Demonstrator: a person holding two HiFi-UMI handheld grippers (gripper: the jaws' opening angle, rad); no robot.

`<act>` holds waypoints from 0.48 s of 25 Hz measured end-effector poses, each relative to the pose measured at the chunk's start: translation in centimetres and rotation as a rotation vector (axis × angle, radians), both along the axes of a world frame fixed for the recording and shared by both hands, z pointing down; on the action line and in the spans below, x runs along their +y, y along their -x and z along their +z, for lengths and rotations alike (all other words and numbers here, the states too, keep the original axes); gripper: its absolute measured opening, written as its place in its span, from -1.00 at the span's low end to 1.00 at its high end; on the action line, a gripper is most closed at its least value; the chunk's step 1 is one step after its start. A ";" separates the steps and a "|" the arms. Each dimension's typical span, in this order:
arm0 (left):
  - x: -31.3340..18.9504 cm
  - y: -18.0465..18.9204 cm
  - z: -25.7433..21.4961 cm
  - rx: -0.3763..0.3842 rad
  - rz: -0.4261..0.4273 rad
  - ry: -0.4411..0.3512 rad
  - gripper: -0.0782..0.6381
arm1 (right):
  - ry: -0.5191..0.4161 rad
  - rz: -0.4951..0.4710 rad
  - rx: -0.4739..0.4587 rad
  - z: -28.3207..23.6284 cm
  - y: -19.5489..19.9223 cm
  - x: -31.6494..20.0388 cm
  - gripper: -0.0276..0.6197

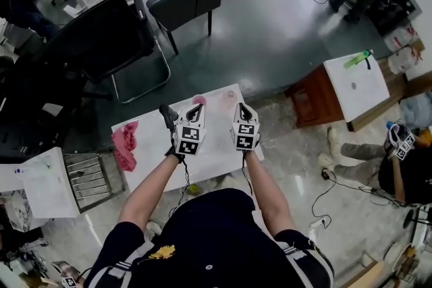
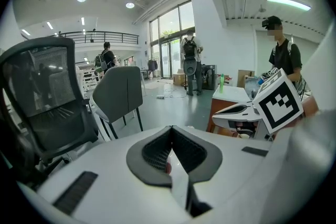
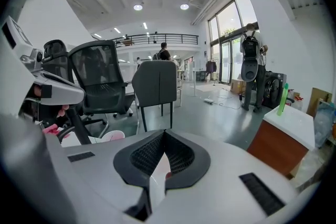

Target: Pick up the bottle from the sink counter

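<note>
A green bottle (image 1: pixel 358 59) lies on the white sink counter (image 1: pixel 364 94) at the far right, well away from both grippers. It shows standing on that counter as a small green bottle (image 2: pixel 221 83) in the left gripper view and again as the green bottle (image 3: pixel 284 98) in the right gripper view. My left gripper (image 1: pixel 196 106) and right gripper (image 1: pixel 241 107) hover side by side over a white table (image 1: pixel 219 155). On the left gripper (image 2: pixel 170 128) and on the right gripper (image 3: pixel 164 132) the jaws meet at their tips with nothing between them.
A pink cloth (image 1: pixel 125 145) lies on the table's left part. Black and grey chairs (image 1: pixel 182 0) stand beyond the table. Another person (image 1: pixel 405 165) sits at the right. A wire rack (image 1: pixel 88 179) stands at the left, and cables (image 1: pixel 324 195) trail over the floor.
</note>
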State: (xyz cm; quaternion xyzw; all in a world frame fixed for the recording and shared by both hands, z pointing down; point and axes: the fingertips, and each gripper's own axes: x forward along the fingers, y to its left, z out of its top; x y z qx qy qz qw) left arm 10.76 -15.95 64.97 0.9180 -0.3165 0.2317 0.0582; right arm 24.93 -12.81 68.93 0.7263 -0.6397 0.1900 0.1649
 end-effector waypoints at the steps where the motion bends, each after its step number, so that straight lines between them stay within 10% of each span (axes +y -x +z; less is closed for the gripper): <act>1: 0.0 -0.1 0.1 -0.004 0.002 0.006 -0.73 | 0.000 0.000 0.000 0.1 -0.1 -0.1 -0.83; 12: 0.1 -0.8 3.6 -0.012 -0.022 0.063 -0.73 | 0.042 -0.035 -0.018 2.2 -0.6 -1.0 -0.83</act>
